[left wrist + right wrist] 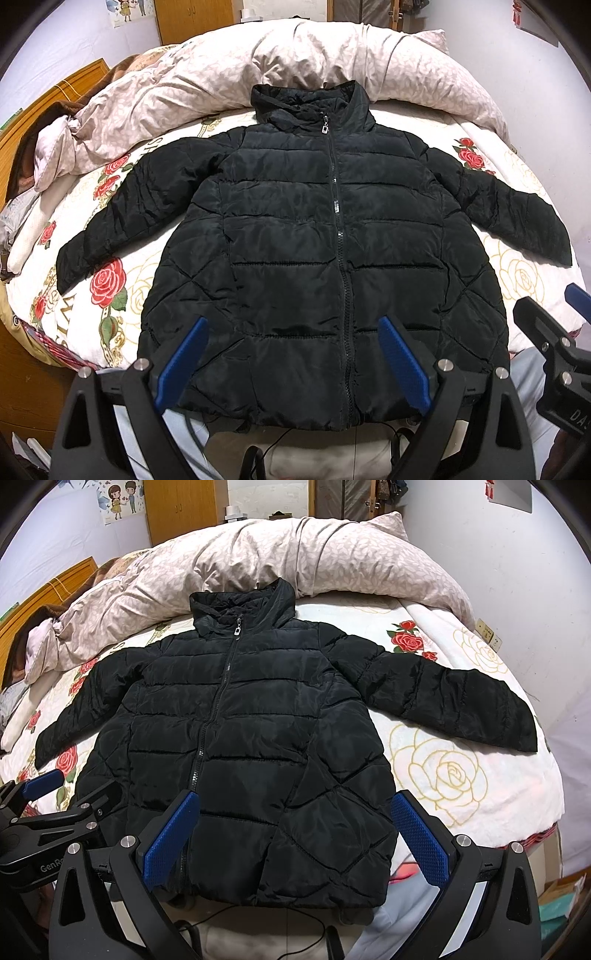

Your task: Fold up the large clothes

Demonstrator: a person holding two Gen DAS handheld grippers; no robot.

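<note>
A bed (pixel 532 280) covered by a cream sheet printed with red and gold roses fills both views, and along its far side lies a bunched pale pink duvet (pixel 303 62) with a leaf pattern. Spread flat on the sheet, front up, is a black quilted puffer jacket (pixel 325 236), zipped closed to the collar, its hem at the near edge of the bed and its collar (pixel 310 101) pointing toward the duvet. Both sleeves are stretched out to the sides, one toward the wooden headboard (pixel 77 79) on the left of the views, the other toward the wall on the right. The silver zipper pull (pixel 325 127) hangs just below the collar. The left claw (pixel 291 360) hovers over the jacket's hem, left of the zip line in its own view, its blue-padded fingers (pixel 183 360) spread wide with nothing between them. The right claw (pixel 295 834) hangs over the hem on the other side of the zip, likewise wide open and holding nothing; whether either touches the fabric cannot be told. A thin black cable (pixel 295 915) trails below the hem in the near foreground.
</note>
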